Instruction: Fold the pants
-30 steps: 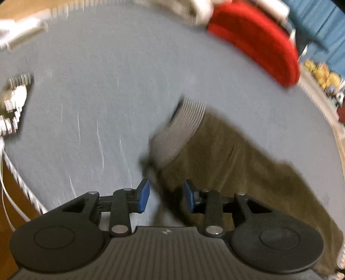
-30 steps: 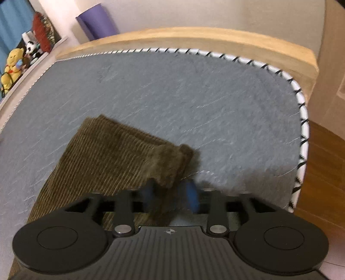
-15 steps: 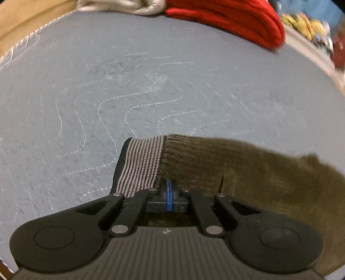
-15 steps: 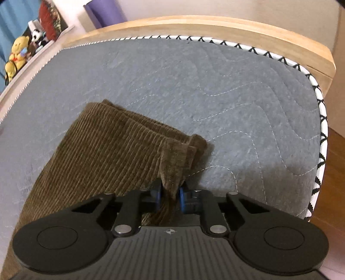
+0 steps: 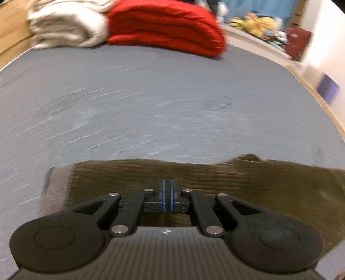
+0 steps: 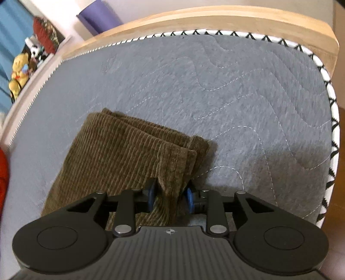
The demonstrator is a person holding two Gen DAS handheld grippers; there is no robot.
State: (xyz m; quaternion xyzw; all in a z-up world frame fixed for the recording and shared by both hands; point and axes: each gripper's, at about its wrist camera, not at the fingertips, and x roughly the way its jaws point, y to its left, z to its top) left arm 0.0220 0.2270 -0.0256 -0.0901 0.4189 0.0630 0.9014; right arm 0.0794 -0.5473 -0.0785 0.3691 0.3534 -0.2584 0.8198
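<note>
The brown corduroy pants (image 5: 237,183) lie on the grey quilted mattress (image 5: 151,97). In the left wrist view their striped waistband lining (image 5: 57,185) shows at the left, and my left gripper (image 5: 167,189) is shut on the waist edge. In the right wrist view the stacked leg hems (image 6: 151,148) point away from me. My right gripper (image 6: 170,191) has its jaws closed on a bunched fold of the pants (image 6: 170,183) near the hem corner, with cloth filling the gap.
A red folded blanket (image 5: 166,25) and a beige one (image 5: 64,23) lie at the far end of the mattress. A wooden bed frame (image 6: 215,19) and zigzag trim (image 6: 330,103) border it. Stuffed toys (image 6: 19,71) sit on a ledge at the left.
My left gripper closed on the waist edge and swung so the pants lie across its view. My right gripper closed on the hem fold, and its jaws now stand slightly wider apart.
</note>
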